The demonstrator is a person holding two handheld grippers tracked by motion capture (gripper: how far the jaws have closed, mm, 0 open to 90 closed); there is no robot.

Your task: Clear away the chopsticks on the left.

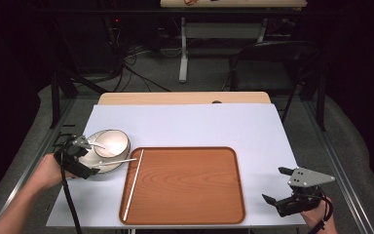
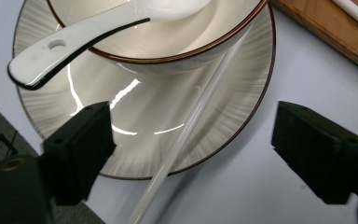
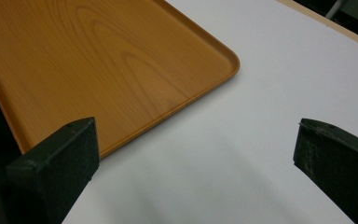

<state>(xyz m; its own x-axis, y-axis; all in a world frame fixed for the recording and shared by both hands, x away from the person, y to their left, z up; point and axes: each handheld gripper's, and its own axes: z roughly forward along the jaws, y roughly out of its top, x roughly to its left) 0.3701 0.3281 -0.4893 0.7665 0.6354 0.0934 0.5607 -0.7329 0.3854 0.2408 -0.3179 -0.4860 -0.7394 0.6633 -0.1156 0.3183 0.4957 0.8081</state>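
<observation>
Left gripper (image 1: 88,155) hovers at the near-left part of the table, its two black jaws spread wide with nothing clamped between them. In the left gripper view (image 2: 193,154) the jaws stand on either side of a thin white chopstick (image 2: 200,107), which runs up between them without touching either one. That chopstick lies slanted across the rim of a grey-streaked plate (image 2: 242,93), its lower end passing off the plate toward the camera. On the plate sits a cream bowl (image 2: 168,46) with a dark brown rim, and a white ceramic spoon (image 2: 74,39) rests in the bowl with its handle sticking out over the edge, a small hole near the handle's end.

From the high view, the plate (image 1: 91,158) and bowl (image 1: 113,143) sit just left of a wooden tray (image 1: 185,185) that lies in the middle of the white table (image 1: 199,124). A second chopstick (image 1: 133,184) lies inside the tray along its left edge, pointing away from the person.

Farther right, the right gripper (image 1: 276,185) is held near the table's near-right corner, well apart from the tray. Its jaws are also spread wide and empty; the right gripper view (image 3: 200,163) looks between them at bare tabletop and the tray's rounded corner (image 3: 223,51).
</observation>
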